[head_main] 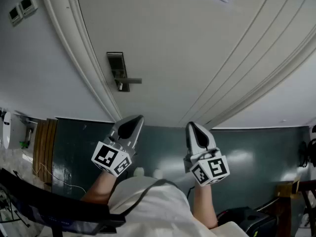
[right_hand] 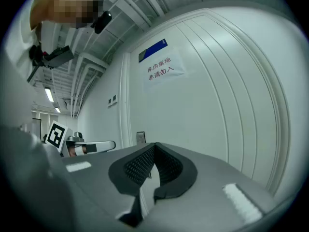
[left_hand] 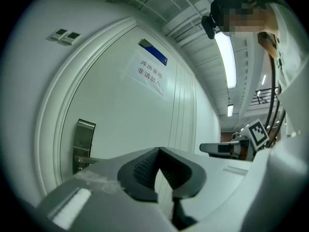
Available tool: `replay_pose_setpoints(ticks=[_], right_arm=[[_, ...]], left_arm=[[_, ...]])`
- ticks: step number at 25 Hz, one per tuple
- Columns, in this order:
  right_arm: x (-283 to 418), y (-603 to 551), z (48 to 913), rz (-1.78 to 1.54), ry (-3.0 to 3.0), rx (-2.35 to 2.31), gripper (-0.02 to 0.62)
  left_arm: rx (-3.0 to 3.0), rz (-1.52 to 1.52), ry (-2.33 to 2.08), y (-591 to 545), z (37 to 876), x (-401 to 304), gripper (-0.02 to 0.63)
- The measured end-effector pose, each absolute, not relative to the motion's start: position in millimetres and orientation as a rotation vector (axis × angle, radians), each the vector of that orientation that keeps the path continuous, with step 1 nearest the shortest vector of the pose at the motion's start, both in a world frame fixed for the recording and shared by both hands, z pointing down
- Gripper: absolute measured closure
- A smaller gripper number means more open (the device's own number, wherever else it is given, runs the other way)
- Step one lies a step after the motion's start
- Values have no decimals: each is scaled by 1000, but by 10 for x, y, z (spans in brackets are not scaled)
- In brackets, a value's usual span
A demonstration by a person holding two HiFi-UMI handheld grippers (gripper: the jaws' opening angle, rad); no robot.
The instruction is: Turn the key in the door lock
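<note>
A metal lock plate [head_main: 117,69] with a lever handle [head_main: 131,81] sits on the white door [head_main: 197,48], near its left edge. I cannot make out a key below the handle. My left gripper [head_main: 135,119] is shut and empty, held well short of the door, below and slightly right of the lock. The right gripper [head_main: 193,126] hangs beside it, also shut with nothing in it. In the left gripper view the lock plate [left_hand: 85,138] is left of the closed jaw tips of the left gripper [left_hand: 159,150]. The right gripper [right_hand: 154,145] points at the plain door panel, the lock plate [right_hand: 140,137] far off.
A paper sign [left_hand: 149,74] and a blue plate [left_hand: 153,52] are high on the door. Wall switches [head_main: 22,8] sit left of the frame. A wooden panel [head_main: 44,147] stands at left on the dark green floor [head_main: 256,152]; dark equipment [head_main: 247,218] is low right.
</note>
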State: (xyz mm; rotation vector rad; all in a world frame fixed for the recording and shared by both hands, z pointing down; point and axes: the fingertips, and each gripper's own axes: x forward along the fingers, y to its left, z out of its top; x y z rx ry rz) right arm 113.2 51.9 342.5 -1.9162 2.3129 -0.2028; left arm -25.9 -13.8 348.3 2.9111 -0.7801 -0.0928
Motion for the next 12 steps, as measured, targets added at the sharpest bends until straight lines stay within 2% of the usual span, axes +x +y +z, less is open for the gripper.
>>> replay_pose_setpoints(ticks=[12], right_arm=[[1134, 530, 3453, -222, 2368, -1873, 588]], left_arm=[[2901, -54, -810, -81, 3586, -268, 601]])
